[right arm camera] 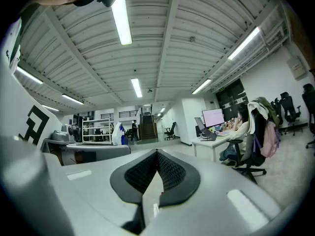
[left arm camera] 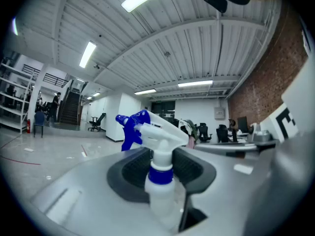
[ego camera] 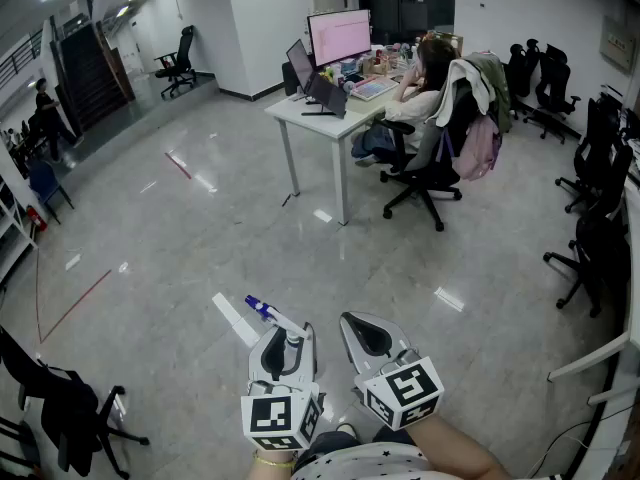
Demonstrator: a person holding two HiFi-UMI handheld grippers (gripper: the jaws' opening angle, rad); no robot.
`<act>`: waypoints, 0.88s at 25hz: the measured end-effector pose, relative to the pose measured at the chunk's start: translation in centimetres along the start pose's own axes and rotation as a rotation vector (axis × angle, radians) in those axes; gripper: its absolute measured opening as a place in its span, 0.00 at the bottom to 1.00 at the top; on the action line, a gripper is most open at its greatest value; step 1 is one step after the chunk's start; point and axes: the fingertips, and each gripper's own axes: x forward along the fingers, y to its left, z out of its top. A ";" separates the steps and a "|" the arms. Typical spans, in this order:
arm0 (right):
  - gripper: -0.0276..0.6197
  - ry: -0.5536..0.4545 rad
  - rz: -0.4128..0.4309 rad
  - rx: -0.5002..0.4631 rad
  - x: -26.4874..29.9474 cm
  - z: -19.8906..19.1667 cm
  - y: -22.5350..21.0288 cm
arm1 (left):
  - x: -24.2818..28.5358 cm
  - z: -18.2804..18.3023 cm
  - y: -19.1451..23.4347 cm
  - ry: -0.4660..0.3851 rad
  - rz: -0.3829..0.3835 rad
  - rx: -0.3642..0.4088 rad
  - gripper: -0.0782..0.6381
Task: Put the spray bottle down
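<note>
A white spray bottle (ego camera: 291,337) with a blue nozzle (ego camera: 259,309) sits upright between the jaws of my left gripper (ego camera: 284,345), low in the head view. In the left gripper view the black pads press on the bottle's neck (left arm camera: 159,177), with the trigger head (left arm camera: 147,127) pointing left above them; the left gripper (left arm camera: 160,157) is shut on it. My right gripper (ego camera: 368,334) is held level just to the right of the left one. Its pads meet at the tips in the right gripper view, so the right gripper (right arm camera: 157,157) is shut with nothing in it. Both hang over bare floor.
A white desk (ego camera: 312,114) with monitors stands ahead, and a person sits at it in a black chair (ego camera: 428,168). Several office chairs (ego camera: 592,198) line the right side. Another black chair (ego camera: 62,408) is at lower left. Polished floor (ego camera: 180,238) lies between.
</note>
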 end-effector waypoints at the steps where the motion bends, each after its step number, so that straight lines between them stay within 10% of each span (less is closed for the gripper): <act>1: 0.04 0.003 -0.010 0.002 -0.6 0.0 -0.8 | 0.4 -0.1 -1.0 0.006 -0.011 0.004 0.30; 10: 0.04 0.005 -0.197 0.009 -10.2 0.6 -12.0 | 5.0 -0.5 -15.6 0.035 -0.220 0.009 0.30; 22: 0.04 -0.014 -0.615 0.006 -33.9 1.1 -31.8 | 10.3 -2.8 -45.5 0.046 -0.637 -0.019 0.30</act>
